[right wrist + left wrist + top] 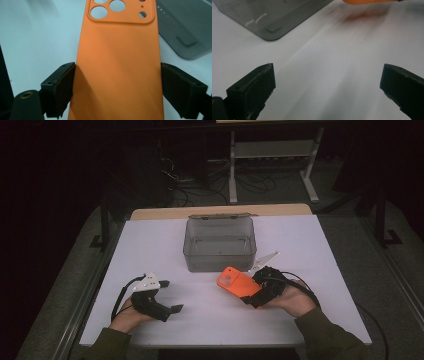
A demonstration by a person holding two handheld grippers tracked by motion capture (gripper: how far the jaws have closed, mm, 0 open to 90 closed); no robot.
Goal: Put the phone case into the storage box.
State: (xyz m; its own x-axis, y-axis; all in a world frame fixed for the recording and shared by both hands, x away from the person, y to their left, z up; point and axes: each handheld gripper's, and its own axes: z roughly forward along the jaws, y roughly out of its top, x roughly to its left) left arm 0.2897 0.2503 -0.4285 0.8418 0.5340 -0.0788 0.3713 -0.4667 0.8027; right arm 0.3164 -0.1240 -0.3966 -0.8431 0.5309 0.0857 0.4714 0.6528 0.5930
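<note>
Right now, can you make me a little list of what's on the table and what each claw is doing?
table: white top, seen from above
box: clear grey plastic box, open, nothing seen inside, at the middle of the table
phone case: orange phone case, round camera holes at its far end
right claw: right claw clamped on the phone case's two long edges, just in front of the box
left claw: left claw open, nothing between its jaws, low over the table
</note>
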